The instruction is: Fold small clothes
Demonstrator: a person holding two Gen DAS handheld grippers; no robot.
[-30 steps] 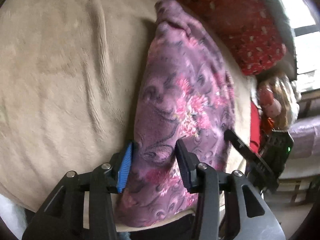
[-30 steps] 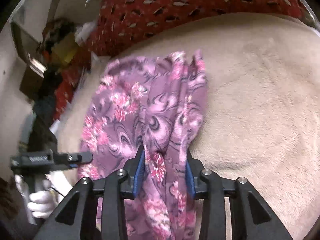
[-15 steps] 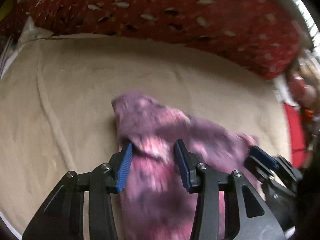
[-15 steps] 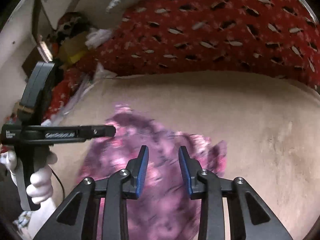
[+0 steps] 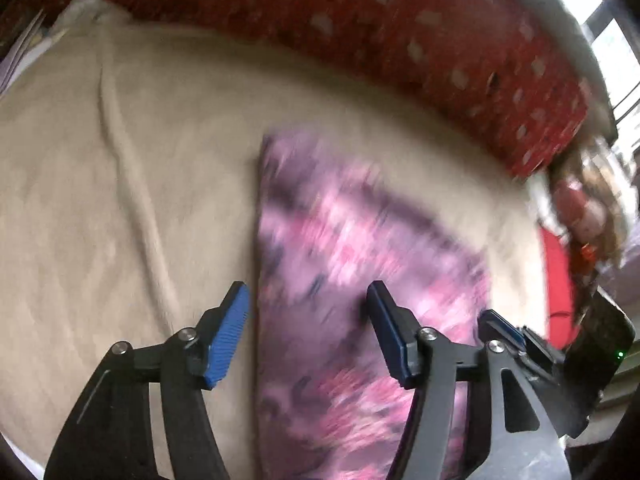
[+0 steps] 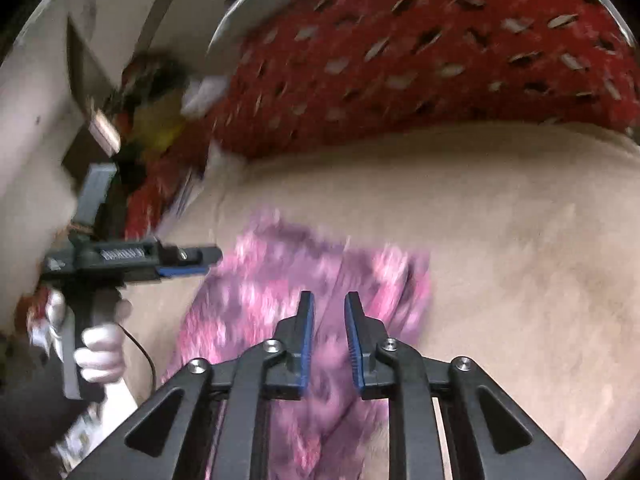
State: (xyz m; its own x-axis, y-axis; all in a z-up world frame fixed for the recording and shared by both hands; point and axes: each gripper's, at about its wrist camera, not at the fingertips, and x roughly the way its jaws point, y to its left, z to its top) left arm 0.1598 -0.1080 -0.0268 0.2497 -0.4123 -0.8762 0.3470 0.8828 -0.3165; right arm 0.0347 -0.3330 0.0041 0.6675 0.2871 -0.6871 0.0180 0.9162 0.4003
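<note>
Both my grippers have let go since a second ago, when each pinched the purple cloth. Now the cloth [image 5: 360,280] lies flat on the beige blanket [image 5: 120,200], below the red cushion [image 5: 400,40]. My left gripper [image 5: 308,320] hangs just above the cloth's left edge, jaws spread wide, holding nothing. My right gripper [image 6: 329,332] hovers over the cloth [image 6: 280,300], jaws parted by a narrow gap; whether fabric sits between them is blurred and I cannot tell.
</note>
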